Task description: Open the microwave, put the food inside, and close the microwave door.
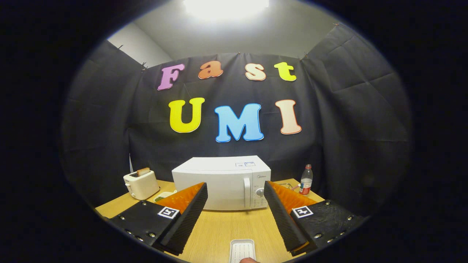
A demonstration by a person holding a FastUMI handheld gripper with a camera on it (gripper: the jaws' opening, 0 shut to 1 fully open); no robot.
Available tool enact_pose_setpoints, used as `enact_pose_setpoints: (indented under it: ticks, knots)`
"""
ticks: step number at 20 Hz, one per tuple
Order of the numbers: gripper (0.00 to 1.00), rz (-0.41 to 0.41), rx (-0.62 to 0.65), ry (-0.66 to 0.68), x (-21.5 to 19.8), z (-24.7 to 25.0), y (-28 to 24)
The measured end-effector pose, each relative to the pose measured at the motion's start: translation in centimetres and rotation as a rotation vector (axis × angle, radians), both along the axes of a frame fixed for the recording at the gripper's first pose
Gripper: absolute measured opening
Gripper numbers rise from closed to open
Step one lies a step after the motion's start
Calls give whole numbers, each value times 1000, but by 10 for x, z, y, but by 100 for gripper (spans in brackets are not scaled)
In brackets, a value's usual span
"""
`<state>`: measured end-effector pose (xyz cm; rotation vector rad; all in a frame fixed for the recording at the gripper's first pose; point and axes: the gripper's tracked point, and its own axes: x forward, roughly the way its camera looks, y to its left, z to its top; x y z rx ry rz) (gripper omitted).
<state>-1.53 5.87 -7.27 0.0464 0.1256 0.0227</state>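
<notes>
Beyond the tongs, at the far side of the pale wooden tabletop, stands the boxy white microwave oven, its door flat against the front and its handle and dial toward the right, so it faces the tongs squarely and the handle is easy to reach. The tongs are spread wide and grasp nothing; they frame the oven between them. Nearest the camera, between the two fingers, lies a small white ribbed tray with something brownish at its near end (too little of it shows to say whether this is the food). Left of the oven sits a cream toaster with a slice of toast upright in its slot, and to the right a clear plastic bottle with a red label, both set well off the path to the door.
</notes>
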Motion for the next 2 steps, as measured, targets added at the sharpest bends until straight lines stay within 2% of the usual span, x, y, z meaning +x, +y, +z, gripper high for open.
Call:
enact_pose_setpoints:
  ticks: [2]
  knots:
    - [97, -1, 10, 3, -3, 0, -4]
